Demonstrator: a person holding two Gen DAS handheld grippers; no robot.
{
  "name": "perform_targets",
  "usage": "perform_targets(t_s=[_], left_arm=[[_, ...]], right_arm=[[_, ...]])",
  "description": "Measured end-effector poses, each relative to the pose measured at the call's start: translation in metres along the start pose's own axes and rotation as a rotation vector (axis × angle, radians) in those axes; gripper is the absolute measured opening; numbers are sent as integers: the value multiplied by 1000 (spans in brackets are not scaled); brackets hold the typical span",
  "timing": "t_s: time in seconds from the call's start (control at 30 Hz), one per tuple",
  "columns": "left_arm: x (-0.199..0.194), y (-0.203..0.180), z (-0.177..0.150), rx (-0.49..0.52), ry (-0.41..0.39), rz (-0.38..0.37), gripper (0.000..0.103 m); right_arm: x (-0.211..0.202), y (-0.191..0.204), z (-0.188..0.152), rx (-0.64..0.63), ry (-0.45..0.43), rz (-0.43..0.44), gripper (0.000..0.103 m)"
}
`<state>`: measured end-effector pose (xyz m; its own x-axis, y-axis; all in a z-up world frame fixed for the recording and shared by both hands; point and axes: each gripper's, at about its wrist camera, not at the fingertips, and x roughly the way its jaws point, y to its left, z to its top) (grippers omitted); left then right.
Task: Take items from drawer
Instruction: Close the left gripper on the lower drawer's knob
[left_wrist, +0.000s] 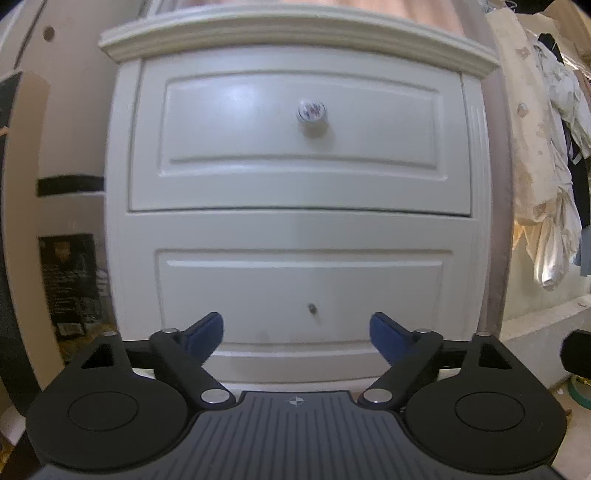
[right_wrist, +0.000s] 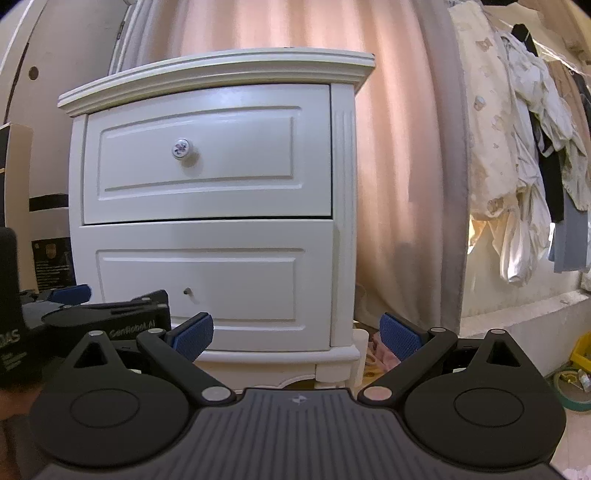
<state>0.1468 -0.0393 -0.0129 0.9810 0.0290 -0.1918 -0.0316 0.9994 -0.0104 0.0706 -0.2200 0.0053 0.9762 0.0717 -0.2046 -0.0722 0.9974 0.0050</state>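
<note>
A white nightstand fills the left wrist view, with both drawers shut. The upper drawer has a round white knob with a small pattern. The lower drawer has only a small bare screw where a knob would sit. My left gripper is open and empty, facing the lower drawer front. My right gripper is open and empty, farther back and to the right of the nightstand. The upper drawer knob shows there too. The left gripper's body shows at lower left.
A pink curtain hangs behind the nightstand. Clothes hang at the right above a low ledge. Dark boxes and a poster stand left of the nightstand. Small items lie on the floor at right.
</note>
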Motion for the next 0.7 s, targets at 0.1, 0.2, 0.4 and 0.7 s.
perform_targets(t_s=[0.1, 0.2, 0.4, 0.7], left_arm=[[9, -3, 0, 7, -5, 8, 85], [18, -8, 0, 23, -18, 20, 85], [38, -15, 1, 40, -13, 34, 82], [62, -22, -3, 48, 8, 53, 74]], right_arm=[[3, -3, -2, 3, 6, -4, 103], [7, -6, -3, 7, 13, -6, 103], [12, -9, -7, 9, 25, -6, 103], [20, -11, -9, 12, 38, -11, 103]])
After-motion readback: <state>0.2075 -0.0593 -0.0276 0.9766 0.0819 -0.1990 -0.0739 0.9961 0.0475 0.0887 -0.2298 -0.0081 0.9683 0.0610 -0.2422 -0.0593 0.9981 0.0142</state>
